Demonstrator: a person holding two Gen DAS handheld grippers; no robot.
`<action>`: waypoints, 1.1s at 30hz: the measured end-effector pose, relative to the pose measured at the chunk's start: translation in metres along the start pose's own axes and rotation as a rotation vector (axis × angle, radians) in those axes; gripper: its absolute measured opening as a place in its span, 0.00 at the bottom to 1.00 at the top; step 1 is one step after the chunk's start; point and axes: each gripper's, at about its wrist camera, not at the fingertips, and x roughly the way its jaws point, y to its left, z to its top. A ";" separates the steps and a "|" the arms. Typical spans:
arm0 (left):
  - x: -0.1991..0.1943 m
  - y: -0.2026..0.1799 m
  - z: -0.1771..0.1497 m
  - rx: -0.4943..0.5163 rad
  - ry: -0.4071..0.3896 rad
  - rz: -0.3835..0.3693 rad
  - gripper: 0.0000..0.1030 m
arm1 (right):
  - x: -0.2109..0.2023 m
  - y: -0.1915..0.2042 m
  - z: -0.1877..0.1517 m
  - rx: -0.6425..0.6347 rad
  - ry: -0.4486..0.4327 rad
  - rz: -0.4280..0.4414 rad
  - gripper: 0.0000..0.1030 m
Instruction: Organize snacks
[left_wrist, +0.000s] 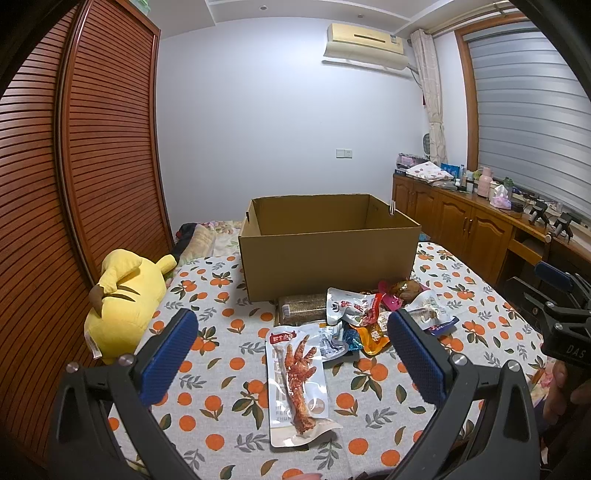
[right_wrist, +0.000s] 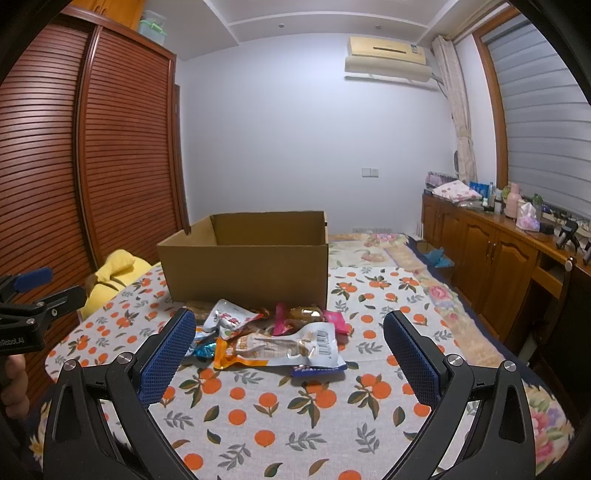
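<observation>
The left tool (left_wrist: 291, 343) is wide open and holds nothing; the chicken-foot packet (left_wrist: 298, 384) lies flat on the surface (left_wrist: 221, 369) between its fingers, in front of the cardboard box (left_wrist: 328, 251). The right tool (right_wrist: 290, 345) is also wide open and empty. The snack pile (right_wrist: 273, 339) lies between its fingers, touching the box front. The packet lettering is too small to read.
</observation>
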 end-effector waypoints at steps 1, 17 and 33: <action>0.000 0.000 0.001 0.000 0.000 0.000 1.00 | 0.000 -0.001 0.000 0.000 0.000 0.000 1.00; -0.001 -0.001 0.001 0.002 -0.001 -0.002 1.00 | -0.001 -0.001 0.000 0.001 0.000 0.000 1.00; 0.007 -0.004 -0.008 0.007 0.036 -0.009 1.00 | 0.001 0.000 -0.002 0.000 0.012 0.010 1.00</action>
